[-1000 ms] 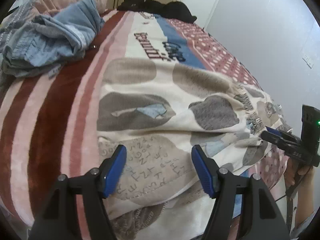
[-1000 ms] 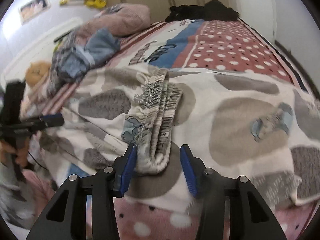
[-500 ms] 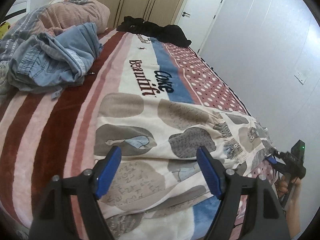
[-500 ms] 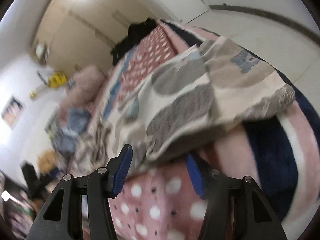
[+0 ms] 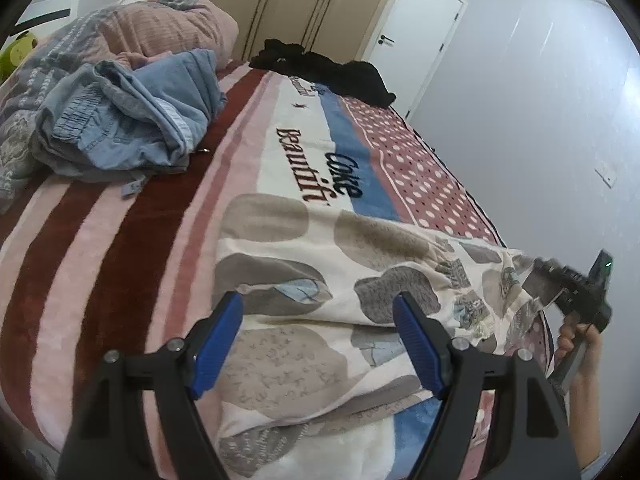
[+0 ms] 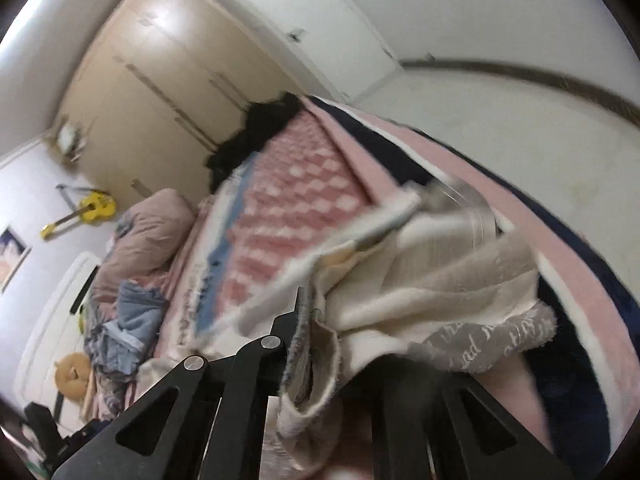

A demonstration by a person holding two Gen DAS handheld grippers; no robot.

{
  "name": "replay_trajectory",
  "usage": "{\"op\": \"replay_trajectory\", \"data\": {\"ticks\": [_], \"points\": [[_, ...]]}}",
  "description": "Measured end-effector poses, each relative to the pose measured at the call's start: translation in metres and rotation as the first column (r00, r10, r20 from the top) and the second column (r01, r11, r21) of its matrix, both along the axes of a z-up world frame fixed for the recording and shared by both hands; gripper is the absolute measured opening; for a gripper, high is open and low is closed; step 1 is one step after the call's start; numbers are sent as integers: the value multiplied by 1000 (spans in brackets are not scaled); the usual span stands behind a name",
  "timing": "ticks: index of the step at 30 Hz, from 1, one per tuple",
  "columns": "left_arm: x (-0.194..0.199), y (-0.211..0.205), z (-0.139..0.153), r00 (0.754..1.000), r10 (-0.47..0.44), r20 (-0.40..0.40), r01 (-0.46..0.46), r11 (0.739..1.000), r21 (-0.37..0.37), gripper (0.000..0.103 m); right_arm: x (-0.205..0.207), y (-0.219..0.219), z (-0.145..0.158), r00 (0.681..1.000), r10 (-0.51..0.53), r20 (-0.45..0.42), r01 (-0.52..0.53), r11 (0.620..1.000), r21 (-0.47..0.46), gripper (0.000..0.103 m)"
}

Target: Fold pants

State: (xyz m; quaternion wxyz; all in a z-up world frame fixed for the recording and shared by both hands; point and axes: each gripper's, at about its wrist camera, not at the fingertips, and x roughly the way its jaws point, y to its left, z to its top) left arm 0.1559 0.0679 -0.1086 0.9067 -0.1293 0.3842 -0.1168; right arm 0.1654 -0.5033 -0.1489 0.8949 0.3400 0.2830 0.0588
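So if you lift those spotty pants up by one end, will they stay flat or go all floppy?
Probably floppy: the pants already drape and crease over the bed. Where the right hand-held gripper pinches them, the cloth bunches and hangs in folds. They look fleecy, so likely not slippery.

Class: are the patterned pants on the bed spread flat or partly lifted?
Partly lifted: the right gripper raises one end of the pants; the rest lies flat.

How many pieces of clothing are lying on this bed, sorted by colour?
Patterned cream-and-grey pants: 1
Blue denim garment: 1
Black clothing heap: 1; I cannot tell how many pieces are in it
Total: 3 at least
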Motion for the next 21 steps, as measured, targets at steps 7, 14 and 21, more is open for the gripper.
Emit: {"op": "replay_trajectory", "data": {"ticks": [7,14,21], "points": [[-4,24,4,999,26,20,-26,999,-41,74,14,125,88,952,267,152,-240,955,-171,4],[-11,51,2,998,64,16,-63,996,-62,74,26,288,85,802,591,81,-546,782,-300,4],[-14,65,-4,997,76,1,-76,995,-64,74,18,375,7,626,766,-143,-759,558,-334,11]]}}
